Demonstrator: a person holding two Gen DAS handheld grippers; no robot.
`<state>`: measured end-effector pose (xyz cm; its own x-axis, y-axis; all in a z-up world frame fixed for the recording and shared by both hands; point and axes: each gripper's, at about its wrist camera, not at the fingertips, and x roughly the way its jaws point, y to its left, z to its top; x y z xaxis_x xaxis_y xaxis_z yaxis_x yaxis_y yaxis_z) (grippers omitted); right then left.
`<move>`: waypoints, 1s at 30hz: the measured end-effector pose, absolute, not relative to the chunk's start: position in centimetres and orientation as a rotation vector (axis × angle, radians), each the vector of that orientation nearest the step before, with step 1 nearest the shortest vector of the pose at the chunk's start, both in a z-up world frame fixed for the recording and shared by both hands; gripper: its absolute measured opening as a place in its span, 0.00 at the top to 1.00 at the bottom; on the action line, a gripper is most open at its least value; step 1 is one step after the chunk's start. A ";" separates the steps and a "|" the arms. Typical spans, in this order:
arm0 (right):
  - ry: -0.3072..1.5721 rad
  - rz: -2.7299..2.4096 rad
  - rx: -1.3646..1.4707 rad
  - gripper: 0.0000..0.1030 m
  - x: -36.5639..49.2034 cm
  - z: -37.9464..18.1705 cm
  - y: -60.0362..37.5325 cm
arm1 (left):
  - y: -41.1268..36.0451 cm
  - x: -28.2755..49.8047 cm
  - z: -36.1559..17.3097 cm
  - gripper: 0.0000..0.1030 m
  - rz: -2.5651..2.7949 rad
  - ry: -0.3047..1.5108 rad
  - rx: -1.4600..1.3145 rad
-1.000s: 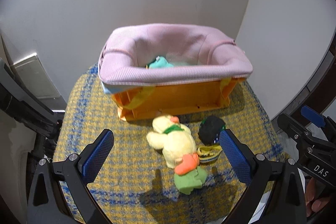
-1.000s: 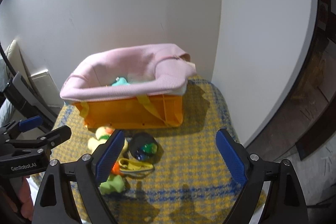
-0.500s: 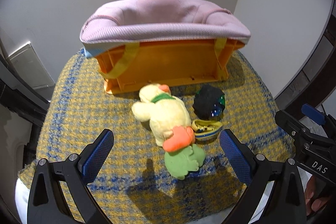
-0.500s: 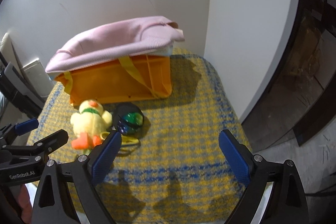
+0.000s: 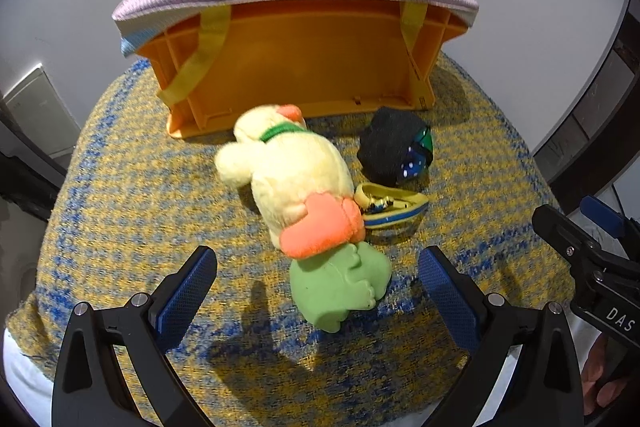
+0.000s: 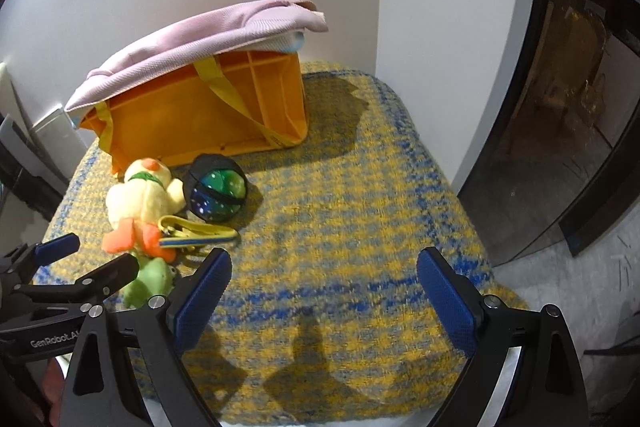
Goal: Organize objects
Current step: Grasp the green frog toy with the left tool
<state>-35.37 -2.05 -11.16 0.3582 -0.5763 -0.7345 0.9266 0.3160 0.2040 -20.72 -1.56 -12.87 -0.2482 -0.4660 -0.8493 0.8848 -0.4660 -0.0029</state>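
Observation:
An orange crate point(image 5: 296, 67) point(image 6: 208, 111) lined with pink cloth stands at the back against the wall. In front of it lie a yellow plush duck point(image 5: 288, 171) point(image 6: 140, 195), a green toy frog point(image 5: 340, 287) point(image 6: 148, 279), a black ball with green and blue patches point(image 5: 394, 147) point(image 6: 216, 191) and a yellow-blue strap point(image 5: 392, 207) point(image 6: 200, 231). My left gripper point(image 5: 317, 261) is open and hangs low over the frog, touching nothing. To the right of the toys, my right gripper point(image 6: 324, 263) is open over bare blanket.
A yellow and blue woven blanket point(image 6: 360, 187) covers the surface, and its edges drop off in front and at the sides. White walls meet in a corner behind the crate. A dark glass door point(image 6: 580, 87) stands to the right.
Both grippers have sunk toward the blanket, so the toys look bigger. The crate's inside has dropped out of sight behind its front wall.

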 end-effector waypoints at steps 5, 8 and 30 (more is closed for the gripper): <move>0.605 -1.068 0.688 0.09 -35.3 -12.5 -1.7 | -1.2 -21.3 -14.4 0.01 -1.832 0.605 1.050; 0.612 -1.063 0.692 0.09 -35.3 -13.2 -1.8 | -1.0 -21.8 -14.9 0.01 -1.832 0.587 1.059; 0.625 -1.040 0.719 0.09 -35.3 -14.2 -2.2 | -0.3 -23.5 -17.0 0.38 -1.823 0.575 1.095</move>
<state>-35.30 -2.19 -14.16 0.3783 -0.5381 -0.7533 0.9177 0.3249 0.2288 -23.47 -0.26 -16.95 -0.1979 -0.4611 -0.8650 0.8740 -0.4826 0.0573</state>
